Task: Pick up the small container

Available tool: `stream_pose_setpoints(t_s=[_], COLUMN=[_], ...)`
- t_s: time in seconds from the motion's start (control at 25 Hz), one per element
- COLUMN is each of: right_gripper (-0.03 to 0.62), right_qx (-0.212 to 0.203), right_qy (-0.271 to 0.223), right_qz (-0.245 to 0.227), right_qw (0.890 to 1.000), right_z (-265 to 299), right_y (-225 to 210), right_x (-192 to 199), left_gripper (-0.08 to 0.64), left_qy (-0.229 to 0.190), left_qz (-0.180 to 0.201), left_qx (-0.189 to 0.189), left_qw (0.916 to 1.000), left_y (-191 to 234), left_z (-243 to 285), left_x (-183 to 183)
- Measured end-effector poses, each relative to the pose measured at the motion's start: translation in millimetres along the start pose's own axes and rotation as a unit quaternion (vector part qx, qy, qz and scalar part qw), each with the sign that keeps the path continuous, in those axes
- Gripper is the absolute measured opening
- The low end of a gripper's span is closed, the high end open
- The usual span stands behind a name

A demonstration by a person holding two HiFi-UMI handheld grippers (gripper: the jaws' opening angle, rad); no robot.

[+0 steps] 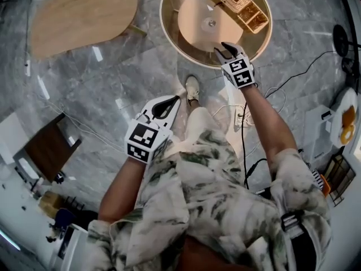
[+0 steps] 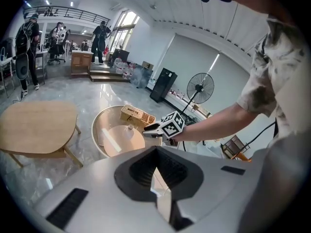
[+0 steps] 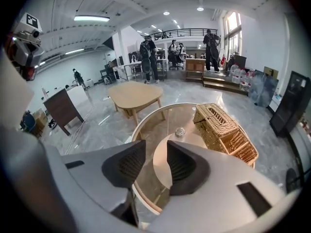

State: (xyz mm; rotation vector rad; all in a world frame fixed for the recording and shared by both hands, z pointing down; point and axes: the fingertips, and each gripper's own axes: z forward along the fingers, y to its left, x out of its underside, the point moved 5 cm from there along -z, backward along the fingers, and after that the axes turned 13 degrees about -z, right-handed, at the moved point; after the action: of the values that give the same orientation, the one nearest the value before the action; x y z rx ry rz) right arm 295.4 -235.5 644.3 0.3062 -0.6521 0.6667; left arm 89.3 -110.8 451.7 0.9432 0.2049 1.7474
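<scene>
Pressed together, empty: left tool [image 1: 174, 100]. Spread, empty: right tool [image 1: 224, 46] over table [image 1: 169, 33]; one small container [image 1: 211, 22], one wicker basket [image 1: 240, 4], label unreadable.

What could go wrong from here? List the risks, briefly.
1. The small container sits on the smooth glass tabletop, ahead of the open right gripper; a jaw nudging it could send it sliding.
2. The wicker basket stands close beside it, so a jaw might snag it on approach.
</scene>
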Motion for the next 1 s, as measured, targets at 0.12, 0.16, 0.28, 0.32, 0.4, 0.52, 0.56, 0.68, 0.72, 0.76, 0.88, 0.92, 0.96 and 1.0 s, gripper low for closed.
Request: stream_pose_setpoints(t_s=[0.12, 0.16, 0.28, 0.32, 0.4, 0.52, 0.56, 0.68, 0.72, 0.76, 0.88, 0.92, 0.96, 1.0], right_gripper=[0.163, 0.167, 0.176, 0.180, 0.189, 0.218, 0.223, 0.229, 0.229, 0.229, 0.228, 0.227, 0.225, 0.222], right_qx=[0.009, 0.013, 0.023, 0.026, 0.029, 0.035, 0.038, 0.041, 0.042, 0.042, 0.043, 0.042, 0.042, 0.044], right_qy=[0.005, 0.005, 0.004, 0.003, 0.001, -0.003, -0.005, -0.007, -0.006, -0.005, -0.004, -0.004, -0.003, -0.004], right_qz=[0.013, 0.020, 0.038, 0.042, 0.047, 0.050, 0.050, 0.050, 0.050, 0.051, 0.052, 0.050, 0.048, 0.046], right_qw=[1.000, 1.000, 0.999, 0.999, 0.998, 0.998, 0.998, 0.998, 0.998, 0.998, 0.998, 0.998, 0.998, 0.998], right_z=[27.5, 36.4, 58.6, 65.2, 78.4, 100.5, 108.1, 126.7, 131.6, 136.1, 147.7, 151.5, 155.1, 158.1], right_y=[-18.4, -24.6, -41.7, -46.8, -55.8, -64.1, -67.2, -73.2, -74.8, -76.5, -78.4, -77.7, -77.2, -77.4], right_x=[8.5, 11.2, 18.2, 19.7, 21.9, 23.9, 23.9, 24.9, 25.4, 25.5, 24.4, 24.6, 25.0, 25.2], left_gripper=[0.021, 0.021, 0.021, 0.021, 0.021, 0.021, 0.021, 0.021, 0.021, 0.021, 0.021, 0.021, 0.021, 0.021], left_qy=[0.007, 0.011, 0.020, 0.021, 0.023, 0.031, 0.034, 0.039, 0.040, 0.041, 0.043, 0.044, 0.044, 0.044], left_qz=[-0.009, -0.010, -0.014, -0.015, -0.020, -0.024, -0.023, -0.027, -0.030, -0.032, -0.036, -0.037, -0.039, -0.040], left_qx=[-0.004, -0.005, -0.007, -0.007, -0.007, -0.009, -0.010, -0.012, -0.012, -0.012, -0.013, -0.013, -0.014, -0.015], left_qw=[0.9999, 0.9999, 0.9997, 0.9996, 0.9995, 0.9992, 0.9991, 0.9988, 0.9987, 0.9986, 0.9983, 0.9983, 0.9982, 0.9981], left_y=[8.3, 11.0, 16.3, 17.8, 21.9, 32.0, 35.7, 43.6, 45.6, 47.6, 54.2, 56.4, 58.7, 60.9], left_z=[13.9, 18.8, 31.3, 34.9, 42.0, 51.0, 54.0, 60.4, 61.8, 63.1, 65.5, 66.2, 67.1, 68.0], left_x=[-1.6, -2.1, -4.4, -5.2, -5.8, -4.1, -3.8, -1.3, -0.5, 0.1, 1.9, 2.7, 3.4, 4.1])
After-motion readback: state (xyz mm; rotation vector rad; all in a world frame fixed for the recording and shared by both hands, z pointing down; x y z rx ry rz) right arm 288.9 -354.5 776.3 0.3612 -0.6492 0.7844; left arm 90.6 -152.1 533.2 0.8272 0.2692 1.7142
